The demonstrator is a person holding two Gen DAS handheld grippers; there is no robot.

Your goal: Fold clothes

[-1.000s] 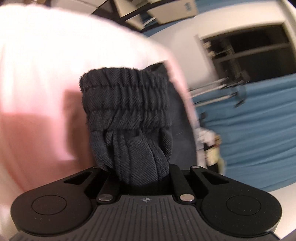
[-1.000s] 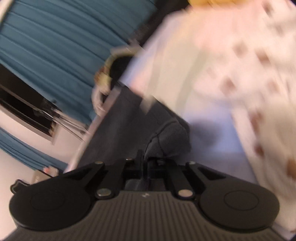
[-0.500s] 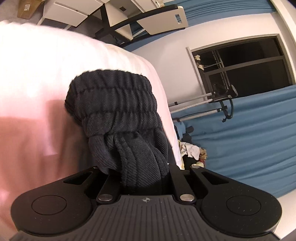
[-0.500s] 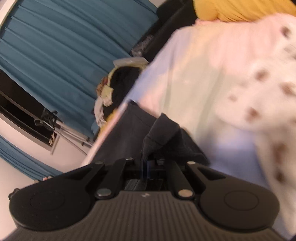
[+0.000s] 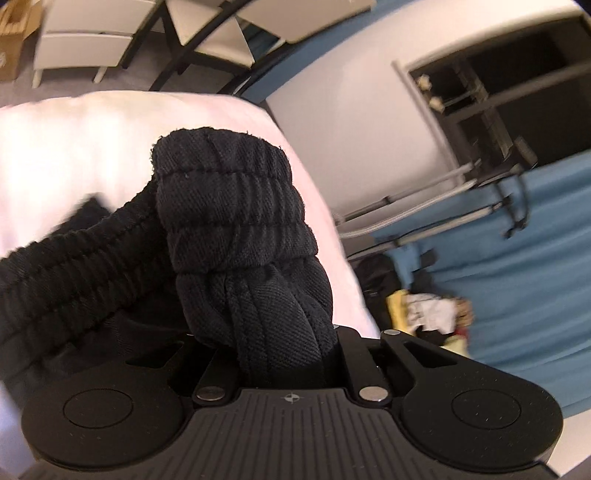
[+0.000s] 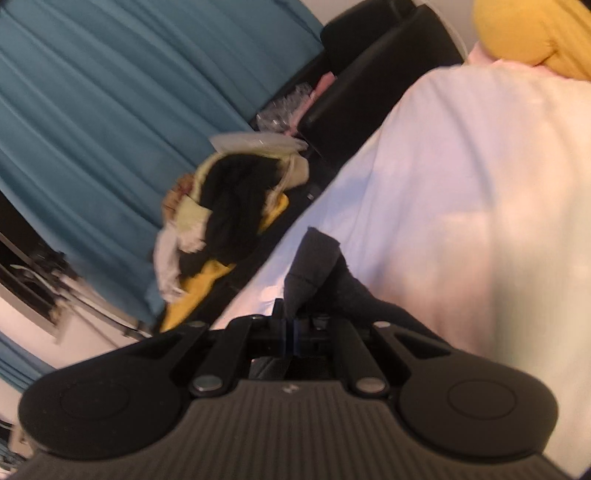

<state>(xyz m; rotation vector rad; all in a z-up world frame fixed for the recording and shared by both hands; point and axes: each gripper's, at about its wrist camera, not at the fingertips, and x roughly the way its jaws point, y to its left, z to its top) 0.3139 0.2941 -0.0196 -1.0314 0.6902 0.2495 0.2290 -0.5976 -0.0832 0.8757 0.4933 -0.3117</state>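
1. Left claw (image 5: 280, 354): clenched on the black garment (image 5: 236, 229). A thick bunch of knit fabric fills the gap and hides the tips; we only see the jaw arms hard against it.
2. The elastic waistband (image 5: 74, 269) of that garment folds over right ahead of the left claw and runs off to its left, dropping below the claw body on that side.
3. Right claw (image 6: 290, 325): jaws pinched together on a thin corner (image 6: 314, 266) of dark fabric. The corner sticks up just ahead of the tips; the rest trails to the claw's right and down behind it.
4. We can't confirm from either view that both claws hold the same garment. Colour and weave look alike.
5. Bed (image 5: 74, 147): pale pink-white cover, under and ahead of both claws. Garment sits over it, mostly lifted at the gripped ends.
6. Ahead-right of the left claw: blue curtain (image 5: 517, 280), dark window (image 5: 517, 92), a messy pile of clothes (image 5: 424, 310) beside the bed edge.
7. Ahead-left of the right claw: the same pile and curtain. Ahead-right, far end of the bed: a yellow cloth (image 6: 535, 33). Right view is blurred.
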